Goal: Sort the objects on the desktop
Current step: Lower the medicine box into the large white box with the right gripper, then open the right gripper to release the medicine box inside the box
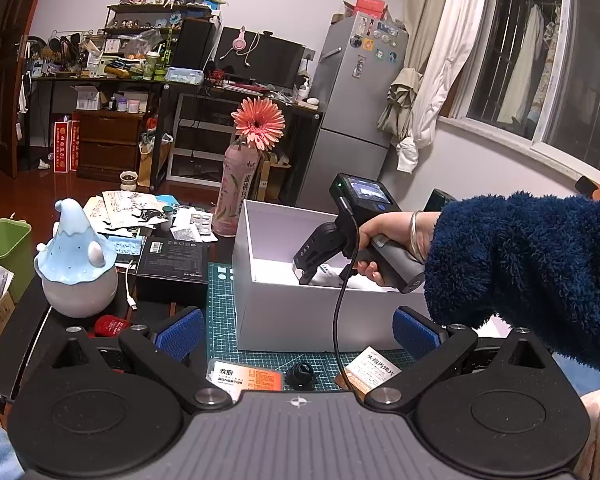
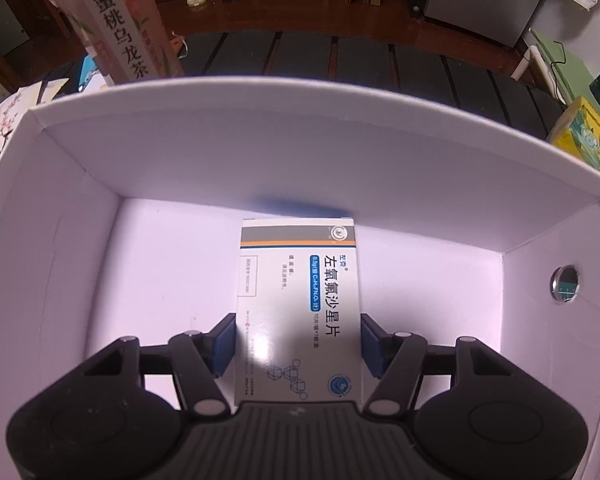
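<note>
I have the medicine carton [image 2: 298, 312], a flat glossy printed card box, clamped between the blue pads of my right gripper [image 2: 298, 344], down inside the white box [image 2: 260, 152] and close to its matte floor. I judge this the placing step: next, ease off the grip and lift clear. My left gripper [image 1: 298, 334] hangs spread and empty just before the white box.

Right gripper [image 2: 298, 344] pitched steeply downward, pads clamped on a flat carton; left gripper [image 1: 298, 330] held near level, jaws wide apart.
</note>
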Available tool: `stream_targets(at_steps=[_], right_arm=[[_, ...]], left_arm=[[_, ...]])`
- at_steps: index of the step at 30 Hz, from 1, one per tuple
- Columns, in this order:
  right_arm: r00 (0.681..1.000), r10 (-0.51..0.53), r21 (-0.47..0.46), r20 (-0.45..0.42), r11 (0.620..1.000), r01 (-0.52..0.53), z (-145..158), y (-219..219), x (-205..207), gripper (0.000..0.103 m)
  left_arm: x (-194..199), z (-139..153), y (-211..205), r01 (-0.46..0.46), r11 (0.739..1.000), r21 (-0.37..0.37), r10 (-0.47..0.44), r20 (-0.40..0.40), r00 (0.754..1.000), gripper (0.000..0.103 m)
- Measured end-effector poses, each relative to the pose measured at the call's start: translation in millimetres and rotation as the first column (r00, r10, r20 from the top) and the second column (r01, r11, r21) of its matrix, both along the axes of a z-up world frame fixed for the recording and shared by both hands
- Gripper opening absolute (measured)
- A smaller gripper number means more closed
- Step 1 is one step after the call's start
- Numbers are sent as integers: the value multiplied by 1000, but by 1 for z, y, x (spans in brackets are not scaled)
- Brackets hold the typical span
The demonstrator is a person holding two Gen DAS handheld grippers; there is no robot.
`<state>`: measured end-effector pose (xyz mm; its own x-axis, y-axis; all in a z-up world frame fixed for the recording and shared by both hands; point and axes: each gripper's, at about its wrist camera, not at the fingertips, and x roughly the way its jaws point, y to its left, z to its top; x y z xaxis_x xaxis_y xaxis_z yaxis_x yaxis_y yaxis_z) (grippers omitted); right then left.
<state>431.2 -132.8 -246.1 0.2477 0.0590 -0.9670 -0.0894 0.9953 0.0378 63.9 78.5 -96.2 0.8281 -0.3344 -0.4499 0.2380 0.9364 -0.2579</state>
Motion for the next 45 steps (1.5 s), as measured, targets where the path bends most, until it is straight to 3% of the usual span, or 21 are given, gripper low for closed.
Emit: stream_targets(at_steps=[18, 21, 35, 38, 45], right_arm=[[1000, 23, -18, -15, 1000, -23, 2, 7, 0, 64], [999, 35, 5, -4, 999, -35, 5, 6, -3, 75], [999, -14, 133, 40, 991, 8, 25, -26, -10, 75], [998, -37, 148, 47, 989, 30, 24, -36, -11, 72], [997, -68, 195, 43, 979, 59, 20, -46, -13, 48]], left_arm=[[1, -1, -1, 1, 1000, 12, -1, -7, 1000, 102], [1, -1, -1, 2, 1000, 12, -2, -7, 1000, 102], [3, -3, -1, -2, 1000, 18, 2, -2, 1000, 102], [3, -3, -1, -2, 1000, 18, 2, -2, 1000, 102], [3, -3, -2, -2, 1000, 18, 2, -4, 1000, 102]])
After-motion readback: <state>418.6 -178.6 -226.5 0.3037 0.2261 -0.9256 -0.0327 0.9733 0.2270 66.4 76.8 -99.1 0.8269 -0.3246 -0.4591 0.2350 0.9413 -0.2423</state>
